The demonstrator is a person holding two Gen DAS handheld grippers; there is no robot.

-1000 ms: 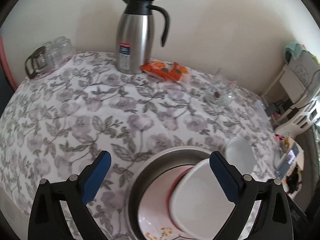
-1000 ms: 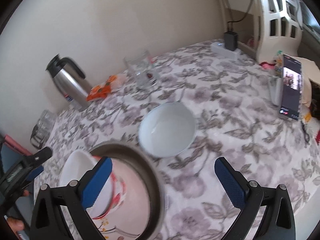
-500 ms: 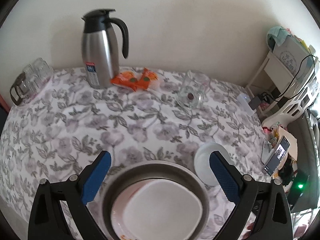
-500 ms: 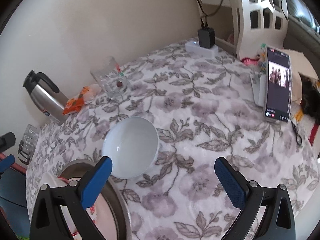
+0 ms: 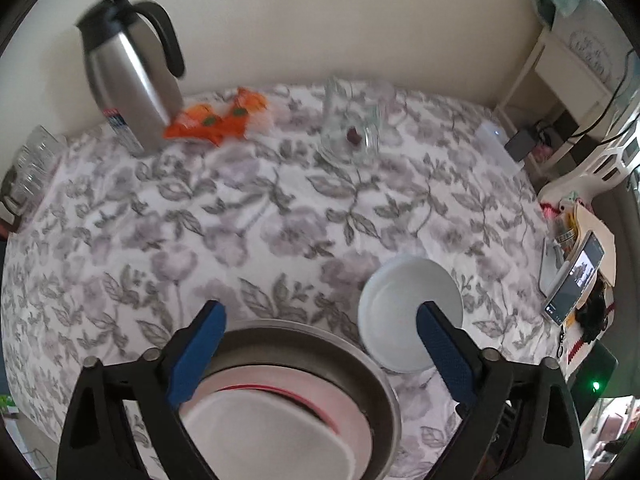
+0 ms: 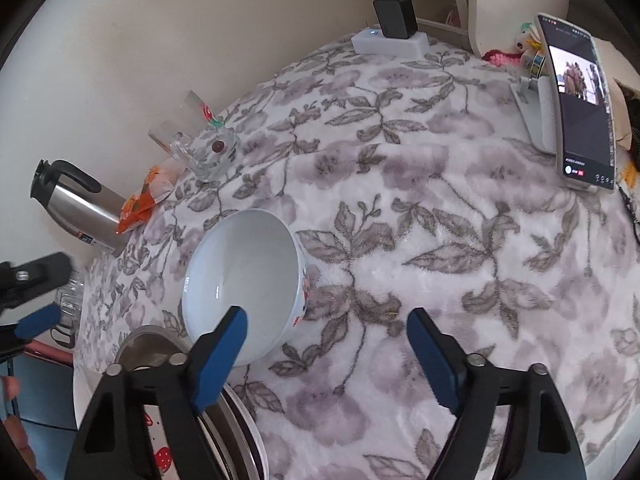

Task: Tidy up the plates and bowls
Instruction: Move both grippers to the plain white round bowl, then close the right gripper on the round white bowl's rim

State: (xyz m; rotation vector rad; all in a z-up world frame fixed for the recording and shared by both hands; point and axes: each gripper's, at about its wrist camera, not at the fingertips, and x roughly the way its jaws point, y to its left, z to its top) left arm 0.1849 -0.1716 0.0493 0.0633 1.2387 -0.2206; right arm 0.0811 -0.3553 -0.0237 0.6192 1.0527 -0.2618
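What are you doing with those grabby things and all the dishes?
A person is tidying dishes on a flowery table with two hand-held tools. The left gripper hangs over a metal basin already holding plates. The right gripper hangs beside the white bowl. Both grippers' jaws have just been closing slightly, but neither grips anything yet.

The right gripper (image 6: 326, 340) hung over the floral-clothed table (image 6: 460, 240), its jaws apart and just closing, nothing pressed between them. Its left blue pad overlapped the near rim of a white bowl (image 6: 240, 276). A metal basin (image 6: 152, 350) lay at lower left. A steel thermos (image 6: 76, 208), an orange packet (image 6: 142, 202), a glass (image 6: 204, 148) and a lit phone (image 6: 580, 108) stood farther off.
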